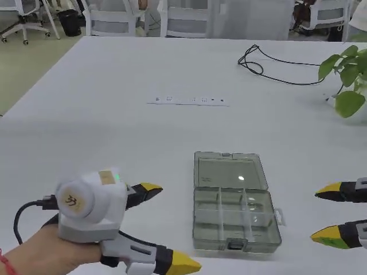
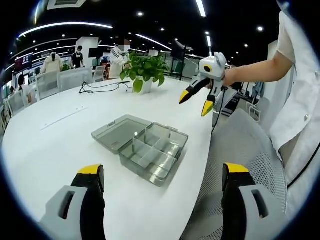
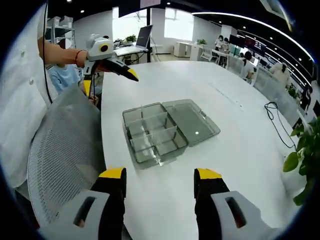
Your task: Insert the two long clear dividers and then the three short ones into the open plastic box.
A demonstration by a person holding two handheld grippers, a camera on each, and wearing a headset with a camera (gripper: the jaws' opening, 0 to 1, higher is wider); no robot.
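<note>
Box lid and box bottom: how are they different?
The lid is shallow and lies folded open; the bottom is deeper. The bottom has clear dividers making compartments; the lid has none. Both are smoky see-through plastic, joined along one edge.

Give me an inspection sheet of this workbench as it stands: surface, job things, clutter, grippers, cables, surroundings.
Surface: white table, with the box near its front edge.
Job's things: open plastic box, lid lying flat behind it; clear dividers standing inside, count unclear.
Clutter: flat white strip mid-table; leafy plant at far right.
Grippers: left gripper open, left of the box; right gripper open, right of it; neither touches it.
Cables: black cable looped near the plant; black lead on the left gripper.
Surroundings: office chairs beyond the table.
</note>
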